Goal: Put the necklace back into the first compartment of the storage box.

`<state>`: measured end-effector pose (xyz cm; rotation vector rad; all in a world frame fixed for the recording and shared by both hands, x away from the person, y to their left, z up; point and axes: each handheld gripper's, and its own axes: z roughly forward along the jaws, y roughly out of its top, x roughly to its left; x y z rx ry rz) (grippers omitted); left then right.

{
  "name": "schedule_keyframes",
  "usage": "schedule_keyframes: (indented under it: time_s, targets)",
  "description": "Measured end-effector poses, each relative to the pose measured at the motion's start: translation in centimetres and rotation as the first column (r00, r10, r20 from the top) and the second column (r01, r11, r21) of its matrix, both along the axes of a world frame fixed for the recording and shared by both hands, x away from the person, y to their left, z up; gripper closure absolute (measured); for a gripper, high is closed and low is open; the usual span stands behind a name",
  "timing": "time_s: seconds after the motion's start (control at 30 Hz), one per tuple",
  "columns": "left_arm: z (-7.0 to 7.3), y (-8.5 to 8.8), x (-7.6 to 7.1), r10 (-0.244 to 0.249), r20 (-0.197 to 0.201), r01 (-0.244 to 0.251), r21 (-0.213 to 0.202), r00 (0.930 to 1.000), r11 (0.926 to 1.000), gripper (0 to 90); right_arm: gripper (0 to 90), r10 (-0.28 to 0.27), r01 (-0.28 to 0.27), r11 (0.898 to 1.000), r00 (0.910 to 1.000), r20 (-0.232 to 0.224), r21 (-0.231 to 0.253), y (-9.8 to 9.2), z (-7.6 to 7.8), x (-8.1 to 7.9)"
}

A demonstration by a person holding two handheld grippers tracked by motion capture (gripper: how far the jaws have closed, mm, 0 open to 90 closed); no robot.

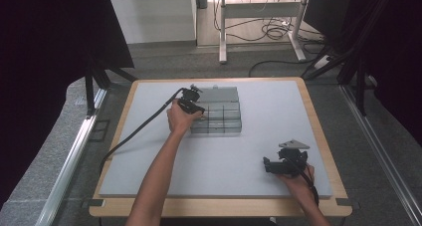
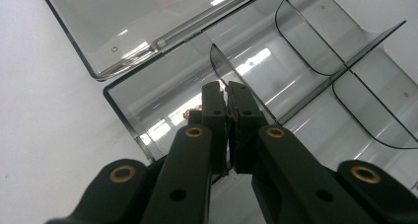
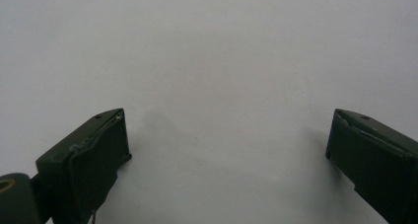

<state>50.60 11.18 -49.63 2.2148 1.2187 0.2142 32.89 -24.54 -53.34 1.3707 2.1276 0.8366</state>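
Note:
A clear grey plastic compartment box (image 1: 224,117) lies near the middle of the white mat, its lid (image 1: 219,93) folded open at the far side. My left gripper (image 1: 198,109) is at the box's left end. In the left gripper view the left gripper (image 2: 226,90) is shut on a thin clear divider (image 2: 218,61) that stands upright inside the box (image 2: 315,100), beside the flat lid (image 2: 148,21). My right gripper (image 1: 265,165) rests low at the front right of the mat, jaws pointing left. In its own view the right gripper (image 3: 229,135) is open over bare mat.
The white mat (image 1: 149,151) covers a wooden table (image 1: 323,136). Curved dividers (image 2: 305,41) split the box into several compartments. The left gripper's black cable (image 1: 134,131) trails across the mat to the left edge. Desk legs and cables stand on the floor beyond.

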Motion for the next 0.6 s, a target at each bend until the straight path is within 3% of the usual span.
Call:
schedule_keyframes:
  time_s: [0.17, 0.43, 0.5, 0.6]
  targets:
    - [0.0, -0.1, -0.1, -0.009, -0.002, 0.009, -0.013, 1.0, 0.9999, 82.5, 2.3, 0.0, 0.0, 1.0, 1.0, 0.0, 0.0, 0.0, 0.0, 0.0]
    - [1.1, 0.4, -0.9, -0.022, 0.048, 0.023, -0.027, 0.9986, 0.9994, 70.5, 2.3, 0.0, 0.0, 1.0, 1.0, 0.0, 0.0, 0.0, 0.0, 0.0]
    - [1.9, 1.1, -1.9, -0.024, 0.087, 0.03, -0.061, 0.9959, 0.9977, 65.9, 2.3, 0.0, 0.0, 1.0, 1.0, 0.0, 0.001, 0.0, 0.0, 0.0]
    - [2.5, 2.2, -3.1, -0.024, 0.1, 0.033, -0.092, 0.9947, 0.9952, 59.5, 2.3, 0.0, 0.0, 1.0, 1.0, 0.0, 0.0, 0.0, 0.0, 0.0]
